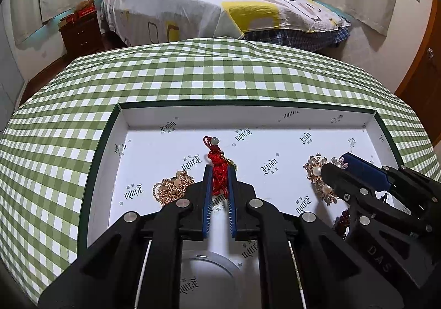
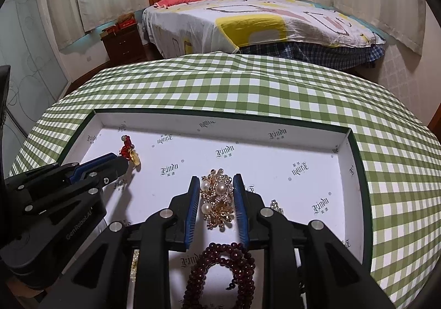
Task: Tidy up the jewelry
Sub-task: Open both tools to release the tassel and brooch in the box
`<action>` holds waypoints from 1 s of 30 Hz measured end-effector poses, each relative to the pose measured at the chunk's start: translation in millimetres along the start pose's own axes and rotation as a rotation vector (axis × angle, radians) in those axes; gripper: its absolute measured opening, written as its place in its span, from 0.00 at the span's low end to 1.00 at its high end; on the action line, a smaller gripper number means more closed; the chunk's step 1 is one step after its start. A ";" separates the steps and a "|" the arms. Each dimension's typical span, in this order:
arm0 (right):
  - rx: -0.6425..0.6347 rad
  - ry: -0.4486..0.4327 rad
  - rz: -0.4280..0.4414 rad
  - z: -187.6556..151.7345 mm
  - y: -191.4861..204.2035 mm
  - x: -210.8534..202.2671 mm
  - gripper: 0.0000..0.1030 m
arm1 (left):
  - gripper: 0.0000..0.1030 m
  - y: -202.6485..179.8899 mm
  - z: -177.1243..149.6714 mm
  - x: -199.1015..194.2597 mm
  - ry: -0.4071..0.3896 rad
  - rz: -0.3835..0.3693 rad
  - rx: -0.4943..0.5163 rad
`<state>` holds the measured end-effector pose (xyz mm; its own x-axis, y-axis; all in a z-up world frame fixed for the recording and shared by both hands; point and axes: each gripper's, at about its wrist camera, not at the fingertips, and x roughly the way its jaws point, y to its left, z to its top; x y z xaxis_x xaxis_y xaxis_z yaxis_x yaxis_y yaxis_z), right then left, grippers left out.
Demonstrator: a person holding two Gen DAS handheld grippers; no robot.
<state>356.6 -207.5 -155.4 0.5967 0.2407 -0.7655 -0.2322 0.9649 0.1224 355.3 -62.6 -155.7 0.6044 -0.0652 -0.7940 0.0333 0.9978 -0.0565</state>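
Note:
A white-lined box (image 1: pixel 121 127) with a dark green rim lies on the checked tablecloth; it also shows in the right wrist view (image 2: pixel 347 160). My left gripper (image 1: pixel 219 174) is shut on a red knotted cord charm (image 1: pixel 217 168), which also shows in the right wrist view (image 2: pixel 127 149). My right gripper (image 2: pixel 216 181) is open, its fingers on either side of a gold pearl brooch (image 2: pixel 217 198), which also shows in the left wrist view (image 1: pixel 317 171). A gold chain piece (image 1: pixel 172 189) lies left of the charm. A dark red bead bracelet (image 2: pixel 223 265) lies under the right gripper.
A small crystal piece (image 2: pixel 276 206) lies right of the right gripper. A green checked tablecloth (image 1: pixel 193 75) covers the table. A bed (image 1: pixel 220 6) and a nightstand (image 1: pixel 80 30) stand beyond the table's far edge.

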 end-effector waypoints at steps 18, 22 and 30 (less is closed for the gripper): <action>0.007 -0.054 -0.010 -2.5 -0.8 -10.0 0.43 | 0.50 6.5 -2.9 -10.8 -0.026 -0.003 -0.018; 0.007 -0.079 -0.022 -2.9 -2.8 -16.5 0.48 | 0.57 11.5 -5.6 -19.4 -0.051 -0.001 -0.024; 0.012 -0.134 -0.027 -6.0 -4.8 -41.6 0.53 | 0.65 15.1 -15.6 -45.9 -0.099 0.006 -0.024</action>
<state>328.3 -222.8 -127.9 0.6998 0.2256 -0.6778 -0.2059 0.9723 0.1109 315.6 -44.6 -129.6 0.6802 -0.0569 -0.7308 0.0109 0.9977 -0.0676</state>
